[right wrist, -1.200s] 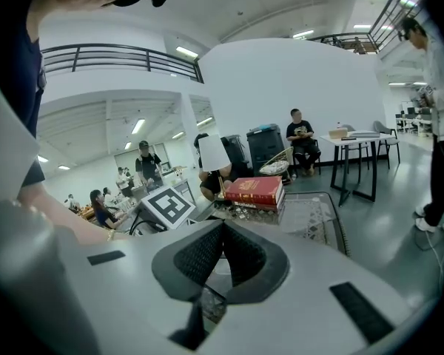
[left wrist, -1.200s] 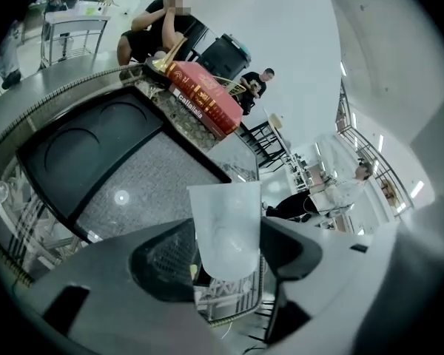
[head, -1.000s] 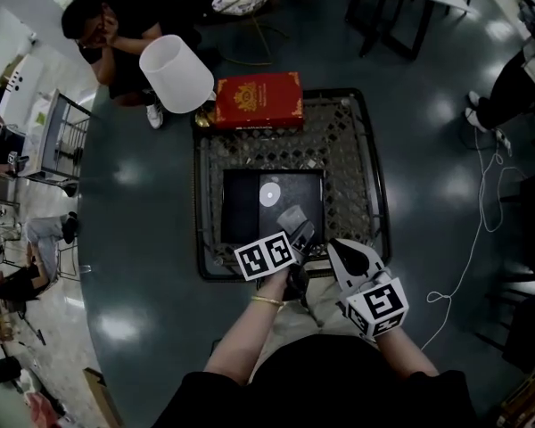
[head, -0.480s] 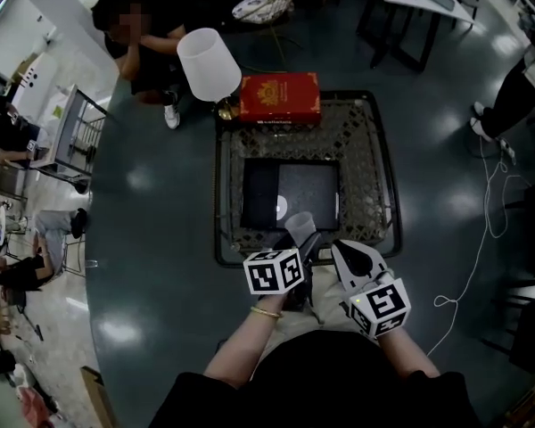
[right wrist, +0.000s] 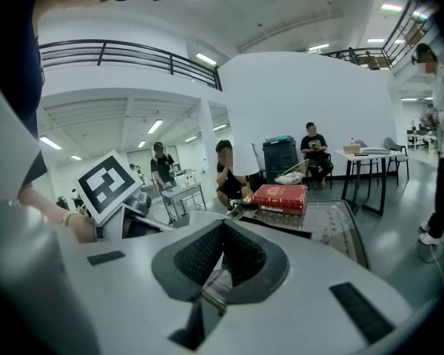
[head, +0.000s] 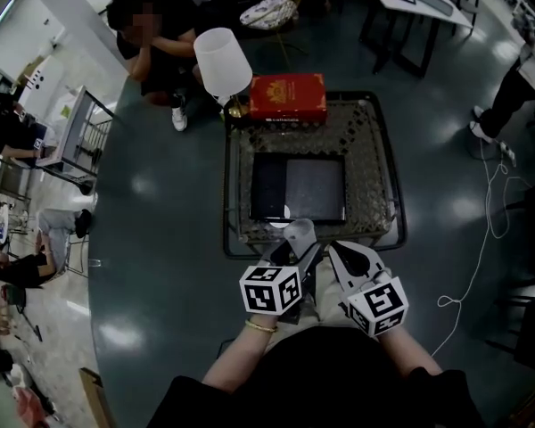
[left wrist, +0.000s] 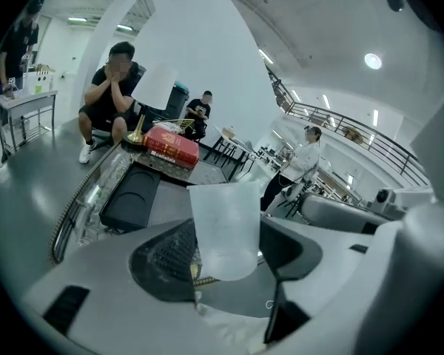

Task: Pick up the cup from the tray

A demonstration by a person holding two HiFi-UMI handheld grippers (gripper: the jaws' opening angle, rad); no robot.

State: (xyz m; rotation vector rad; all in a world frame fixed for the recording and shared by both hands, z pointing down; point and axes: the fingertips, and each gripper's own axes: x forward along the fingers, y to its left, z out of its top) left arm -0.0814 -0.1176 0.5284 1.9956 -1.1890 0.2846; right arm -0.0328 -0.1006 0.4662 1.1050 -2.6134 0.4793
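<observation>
The low table (head: 392,163) with the patterned top carries a black tray (head: 303,190) at its middle. The cup (left wrist: 223,224), thin and translucent, is already off that tray. It hangs roughly upright above the table's near edge, in the left gripper (left wrist: 226,256). The jaws stand wide, one pad on each side of the cup's lower wall.

The main risk, as I judge it, lies in that grip. The wall looks soft and smooth, so too hard a squeeze may buckle it. Too light a squeeze may let it slide out or tip, the more so if the wrist rolls. A drop here would land on the table's near edge or just past it.

The right gripper (right wrist: 223,235) sits just beside the left, its jaws drawn together with nothing between them. A careless sweep could knock it against the cup.

A seated person (head: 152,38) is beyond the table's far left corner, well apart. A lamp (head: 223,59) with a white shade stands at that corner, and a red box (head: 288,96) lies along the far edge. Both are far from the cup. A thin cable (head: 481,230) trails on the floor off the table's right edge. Nothing stands in the cup's way.
</observation>
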